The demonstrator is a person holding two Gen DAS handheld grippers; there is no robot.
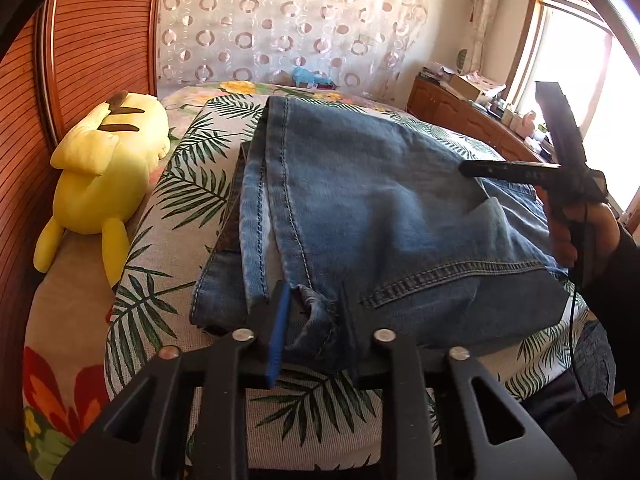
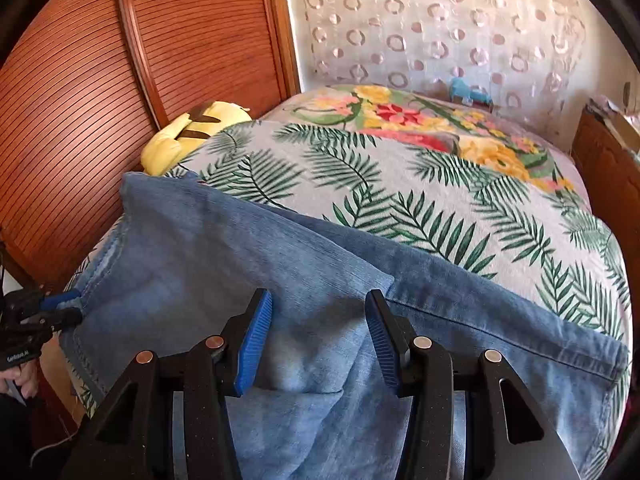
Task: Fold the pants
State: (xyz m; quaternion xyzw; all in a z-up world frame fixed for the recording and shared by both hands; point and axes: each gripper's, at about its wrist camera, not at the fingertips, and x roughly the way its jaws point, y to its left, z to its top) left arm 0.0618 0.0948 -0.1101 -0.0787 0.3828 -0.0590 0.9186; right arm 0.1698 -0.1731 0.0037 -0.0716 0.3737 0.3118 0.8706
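Blue jeans (image 1: 360, 208) lie folded on a leaf-print cushion (image 1: 168, 264) on the bed. My left gripper (image 1: 314, 316) stands at the near edge, its blue-padded fingers (image 1: 280, 332) apart around a bunched hem of the jeans. In the right wrist view the same gripper (image 2: 60, 312) looks pinched on the jeans' (image 2: 280, 264) left corner. My right gripper (image 2: 318, 340) is open just above the denim, its pads (image 2: 252, 344) on either side of a raised fold. It also shows in the left wrist view (image 1: 516, 172), over the jeans' right side.
A yellow plush toy (image 1: 100, 176) lies left of the cushion against a slatted wooden headboard (image 1: 80, 60). A floral bedspread (image 2: 400, 120) lies behind. A wooden cabinet (image 1: 452, 112) with clutter stands at the right, under a window.
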